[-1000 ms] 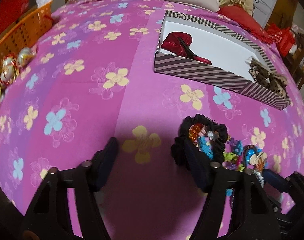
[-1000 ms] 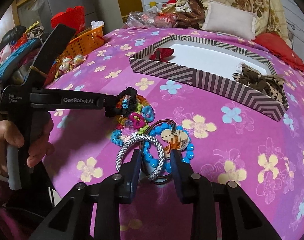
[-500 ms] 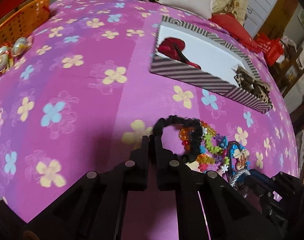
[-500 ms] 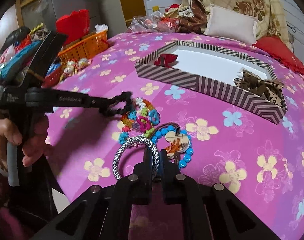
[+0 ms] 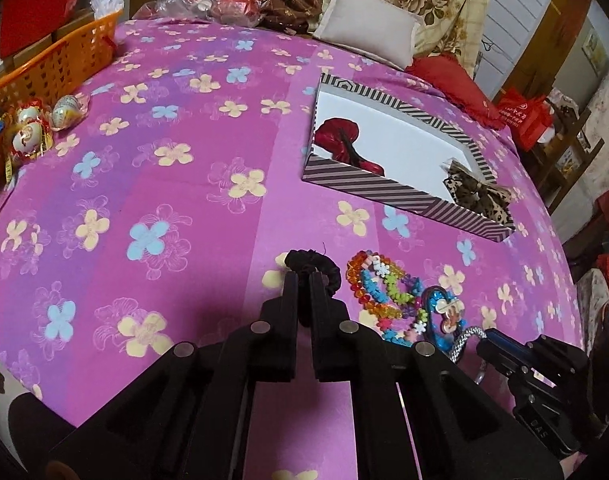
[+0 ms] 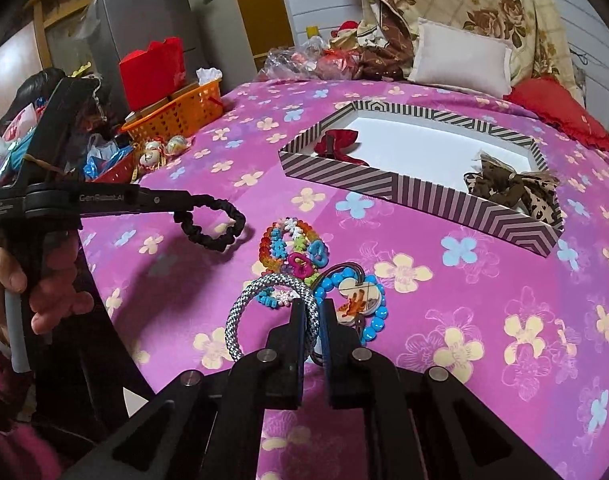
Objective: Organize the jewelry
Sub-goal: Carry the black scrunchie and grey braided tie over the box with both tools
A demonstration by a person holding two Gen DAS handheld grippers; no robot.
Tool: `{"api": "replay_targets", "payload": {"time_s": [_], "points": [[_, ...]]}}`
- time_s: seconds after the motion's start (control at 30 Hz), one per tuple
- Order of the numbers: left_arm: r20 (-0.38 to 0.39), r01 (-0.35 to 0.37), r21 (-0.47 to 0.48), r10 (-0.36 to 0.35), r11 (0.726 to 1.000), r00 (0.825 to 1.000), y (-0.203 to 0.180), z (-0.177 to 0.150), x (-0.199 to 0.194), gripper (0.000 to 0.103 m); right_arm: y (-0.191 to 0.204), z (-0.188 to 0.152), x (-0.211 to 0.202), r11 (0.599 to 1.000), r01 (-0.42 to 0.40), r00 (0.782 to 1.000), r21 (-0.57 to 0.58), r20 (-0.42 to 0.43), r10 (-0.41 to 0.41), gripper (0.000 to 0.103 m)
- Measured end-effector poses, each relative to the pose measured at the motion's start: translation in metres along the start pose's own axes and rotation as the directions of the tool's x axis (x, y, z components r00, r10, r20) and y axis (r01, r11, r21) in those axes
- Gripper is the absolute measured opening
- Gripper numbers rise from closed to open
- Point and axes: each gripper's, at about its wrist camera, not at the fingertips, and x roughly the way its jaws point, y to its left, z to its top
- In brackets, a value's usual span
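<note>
— What does each hand-held gripper hold?
— The right hand-held gripper (image 6: 312,312) is clamped on a woven black-and-white ring (image 6: 264,304); the left hand-held gripper (image 5: 303,280) pinches a ruffled black fabric scrunchie (image 6: 214,226), lifted above the bed (image 6: 484,300).
— And beyond them?
— Glossy beaded bracelets (image 6: 292,248) (piled together), then a striped cardboard box (image 6: 384,186) holding a red bow (image 6: 338,142) and a leopard one (image 6: 512,184).

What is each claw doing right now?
Left claw: closed on the black fabric scrunchie.
Right claw: closed on the black-and-white braided rope ring.
</note>
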Motion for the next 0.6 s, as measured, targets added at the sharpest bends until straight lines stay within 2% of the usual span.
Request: {"api": "replay_targets", "payload": {"time_s": [0.17, 0.6], "points": [[0.016, 0.017, 0.01, -0.017, 1.0, 1.0, -0.003, 0.003, -0.011, 0.004, -0.004, 0.0, -0.003, 1.0, -0.004, 1.0, 0.017, 0.006, 0.004, 0.007], [0.042, 0.001, 0.035, -0.002, 0.999, 0.999, -0.016, 0.012, -0.021, 0.004, -0.013, 0.005, -0.008, 1.0, 0.004, 1.0, 0.029, 0.02, -0.004, 0.007]]}}
